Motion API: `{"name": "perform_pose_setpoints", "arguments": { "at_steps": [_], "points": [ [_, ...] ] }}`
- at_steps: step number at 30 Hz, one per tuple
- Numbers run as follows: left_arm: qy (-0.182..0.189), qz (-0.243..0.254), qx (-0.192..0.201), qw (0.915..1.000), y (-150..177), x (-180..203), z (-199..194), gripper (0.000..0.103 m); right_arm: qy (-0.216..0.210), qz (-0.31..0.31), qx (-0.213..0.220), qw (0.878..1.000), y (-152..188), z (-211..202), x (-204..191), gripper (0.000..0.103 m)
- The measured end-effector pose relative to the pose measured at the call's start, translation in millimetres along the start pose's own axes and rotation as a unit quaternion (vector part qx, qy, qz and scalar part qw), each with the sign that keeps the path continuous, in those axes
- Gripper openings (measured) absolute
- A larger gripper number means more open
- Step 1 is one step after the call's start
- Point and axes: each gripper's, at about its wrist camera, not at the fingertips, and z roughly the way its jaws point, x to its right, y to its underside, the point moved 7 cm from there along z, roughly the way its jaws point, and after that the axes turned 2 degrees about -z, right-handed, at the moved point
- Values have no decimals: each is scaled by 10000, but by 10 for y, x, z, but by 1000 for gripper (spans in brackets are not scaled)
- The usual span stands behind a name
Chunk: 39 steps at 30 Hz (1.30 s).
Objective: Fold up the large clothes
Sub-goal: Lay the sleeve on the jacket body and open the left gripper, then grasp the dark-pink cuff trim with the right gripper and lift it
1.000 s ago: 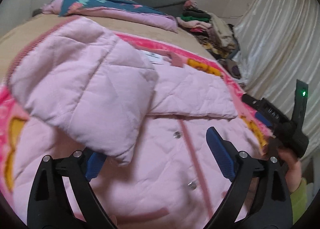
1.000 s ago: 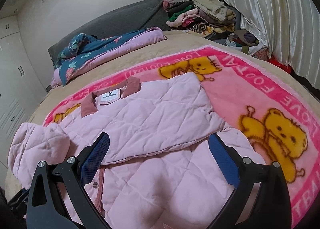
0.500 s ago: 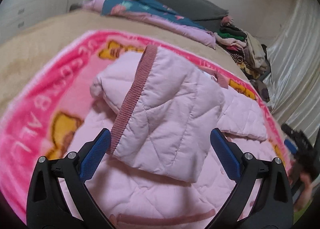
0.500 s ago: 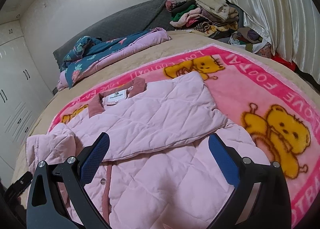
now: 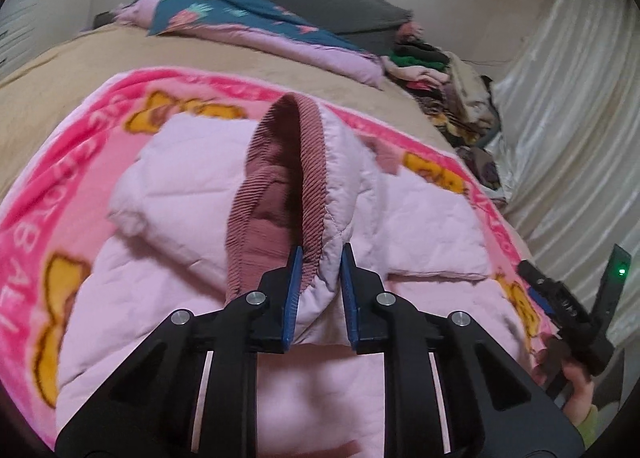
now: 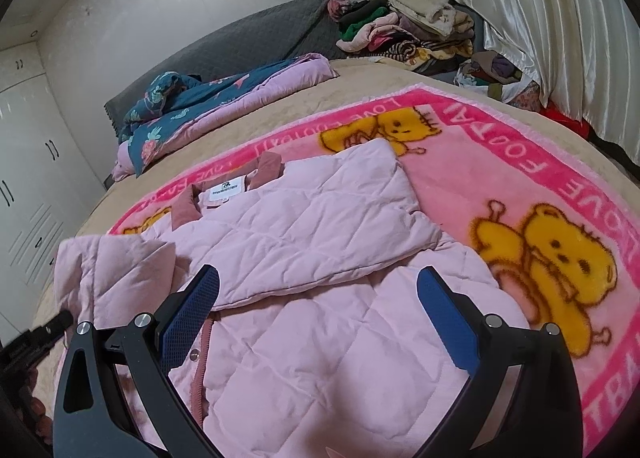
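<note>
Left gripper (image 5: 319,272) jaws now pinch jacket sleeve cuff (image 5: 310,194) — wide apart earlier; right gripper (image 6: 320,312) jaws stay spread

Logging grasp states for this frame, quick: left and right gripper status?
Left gripper: closed on the jacket sleeve at its cuff.
Right gripper: open, holding nothing, above the pink jacket.

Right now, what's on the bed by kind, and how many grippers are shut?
Pink quilted jacket: 1
Pink bear blanket: 1
Teal floral quilt: 1
Heap of mixed clothes: 1
Total things: 4
Grippers shut: 1, the left gripper on the jacket's sleeve cuff; the right gripper is open.
</note>
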Motion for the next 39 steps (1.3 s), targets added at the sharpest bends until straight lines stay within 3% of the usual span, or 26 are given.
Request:
{"name": "perform_pose_setpoints", "arguments": {
  "at_steps": [13, 15, 17, 21, 22, 25, 27, 29, 35, 39],
  "points": [
    [490, 853, 26, 9952, -222, 994, 155, 11, 75, 93, -5, 9999, 27, -94, 301, 99],
    [553, 937, 58, 9940, -251, 1085, 142, 18, 97, 86, -14, 9999, 33, -94, 319, 99],
    [614, 1027, 134, 9927, -286, 1181, 98, 36, 109, 97, -33, 9999, 39, -93, 358, 99],
    [752, 1133, 301, 9903, -380, 1284, -47, 47, 104, 108, -69, 9999, 52, -90, 406, 99],
    [746, 1158, 364, 9898, -416, 1277, -83, 55, 99, 101, -70, 9999, 53, -96, 407, 99],
    [400, 1255, 443, 9903, -493, 1168, -58, 63, 59, 43, -92, 9999, 56, -93, 380, 99],
    [107, 1272, 366, 9911, -523, 1003, 37, 74, 10, -21, -134, 9999, 67, -79, 336, 99],
    [-236, 1286, 212, 9912, -530, 802, 151, 90, -40, -109, -226, 9997, 99, -37, 255, 99],
    [-1033, 1053, 120, 9890, -590, 51, 355, 93, -337, -322, -630, 9969, 260, 183, -99, 99],
    [-1154, 849, 190, 9895, -651, -267, 346, 93, -389, -347, -944, 9942, 403, 372, -275, 99]
  ]
}}
